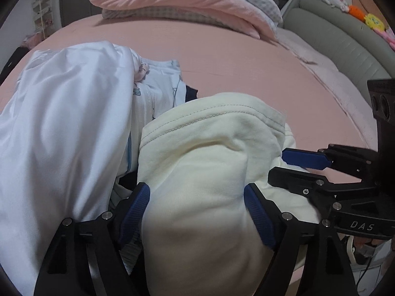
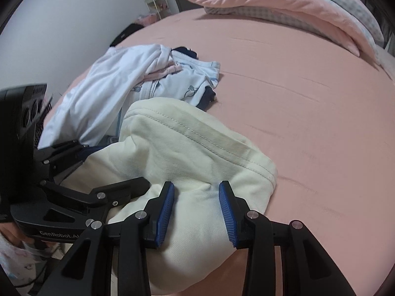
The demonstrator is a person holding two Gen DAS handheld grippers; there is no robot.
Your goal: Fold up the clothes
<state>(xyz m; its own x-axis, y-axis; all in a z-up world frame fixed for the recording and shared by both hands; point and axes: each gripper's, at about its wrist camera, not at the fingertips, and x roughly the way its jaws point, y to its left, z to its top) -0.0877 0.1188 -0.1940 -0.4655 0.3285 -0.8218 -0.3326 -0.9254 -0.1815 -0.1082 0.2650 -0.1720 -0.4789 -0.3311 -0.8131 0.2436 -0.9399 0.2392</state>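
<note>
Two grippers straddle a cream garment (image 1: 209, 153) on the pink bed (image 1: 246, 69): left gripper (image 1: 197, 212) and right gripper (image 2: 196, 212), jaws apart, pads not pressing the cloth.

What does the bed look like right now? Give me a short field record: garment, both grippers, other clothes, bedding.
surface: pink bed sheet
garment: cream garment, bunched at the near edge
left gripper: jaws wide, astride the cream cloth
right gripper: jaws partly open over the same garment
other clothes: white garment and pale blue printed piece, unfolded, to the left
bedding: pink quilt, far end
</note>
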